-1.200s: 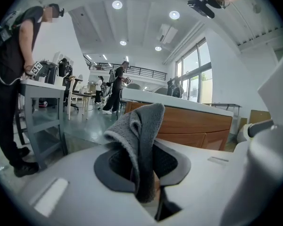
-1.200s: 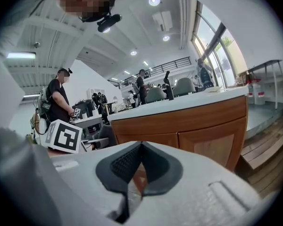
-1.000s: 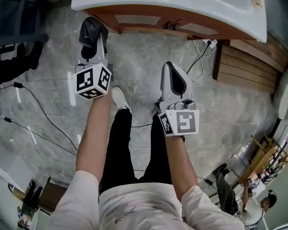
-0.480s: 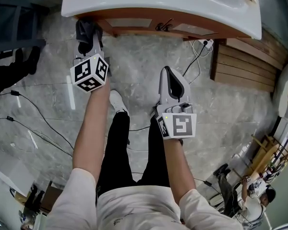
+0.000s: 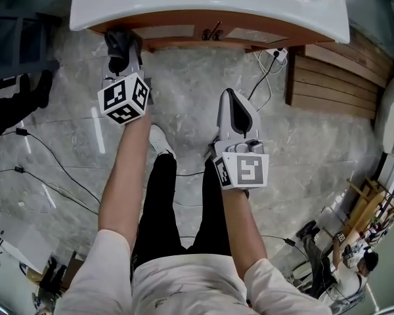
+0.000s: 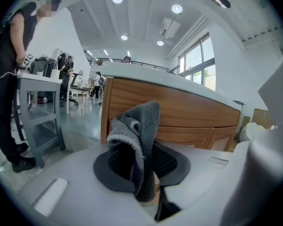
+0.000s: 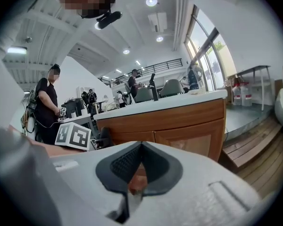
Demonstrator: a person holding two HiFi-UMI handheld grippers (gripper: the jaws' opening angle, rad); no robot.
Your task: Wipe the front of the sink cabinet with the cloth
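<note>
The wooden sink cabinet (image 5: 184, 31) stands at the top of the head view under a white basin top (image 5: 210, 2); its front also fills the left gripper view (image 6: 179, 112) and the right gripper view (image 7: 179, 121). My left gripper (image 5: 121, 48) is shut on a grey cloth (image 6: 139, 140), which sticks up between the jaws close to the cabinet's left end. In the head view the cloth (image 5: 120, 44) sits just under the basin's edge. My right gripper (image 5: 235, 107) is shut with nothing in it, held back from the cabinet over the floor.
Grey marble floor (image 5: 65, 143) with black cables (image 5: 46, 176) at left. A wooden step (image 5: 331, 84) and a white power strip (image 5: 279, 53) lie right of the cabinet. A person in black (image 6: 9, 79) stands by a grey table (image 6: 40, 107) at left.
The left gripper with the cloth has moved up toward the cabinet's left end. The right gripper has barely shifted.
</note>
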